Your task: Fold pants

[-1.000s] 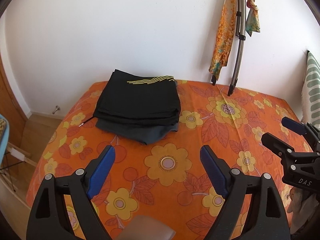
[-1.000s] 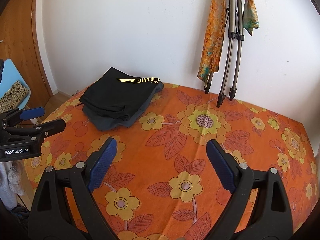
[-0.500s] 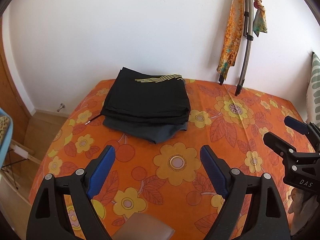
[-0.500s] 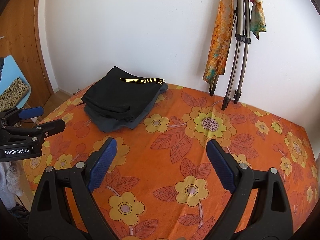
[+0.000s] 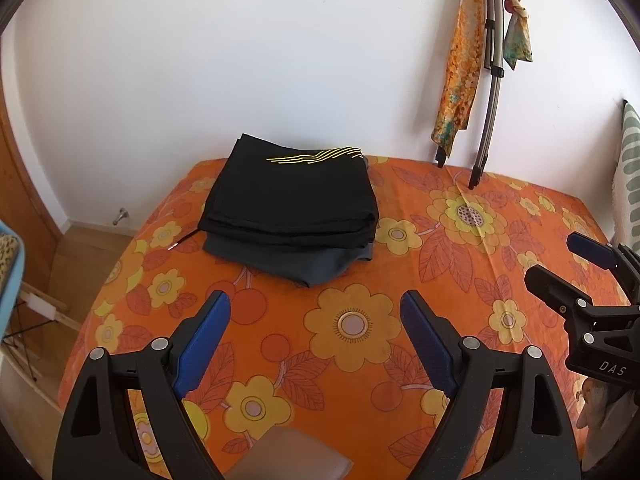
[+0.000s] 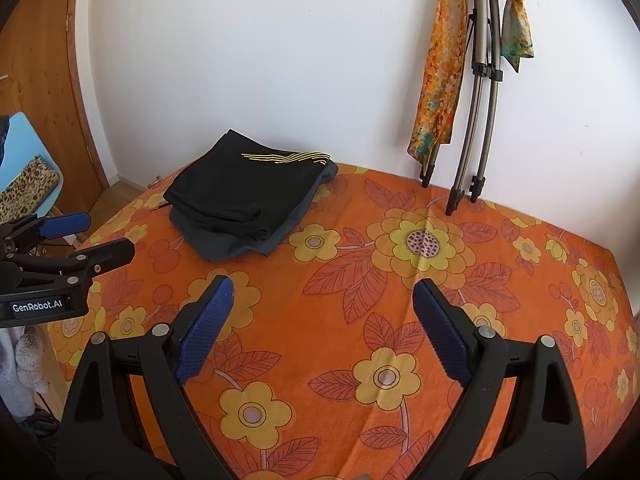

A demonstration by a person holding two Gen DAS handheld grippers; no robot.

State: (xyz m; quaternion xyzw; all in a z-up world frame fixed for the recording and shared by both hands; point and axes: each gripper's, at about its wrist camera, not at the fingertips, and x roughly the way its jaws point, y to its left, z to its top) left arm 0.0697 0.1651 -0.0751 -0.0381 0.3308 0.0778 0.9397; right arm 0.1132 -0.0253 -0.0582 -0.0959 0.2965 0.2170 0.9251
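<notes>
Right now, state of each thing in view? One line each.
Black pants: folded, on top of the stack.
Grey garment: folded, under the black pants.
Left gripper: open, empty, above the cover.
Right gripper: open, empty, above the cover.
Floral cover: spread flat.
Tripod: legs closed, leaning on the wall.
Scarf: hanging off the tripod.

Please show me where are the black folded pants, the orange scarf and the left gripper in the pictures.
black folded pants (image 5: 292,196): left wrist view, on the top layer.
orange scarf (image 6: 438,76): right wrist view, on the hanging middle part.
left gripper (image 5: 316,344): left wrist view, midway between its open blue fingertips.
</notes>
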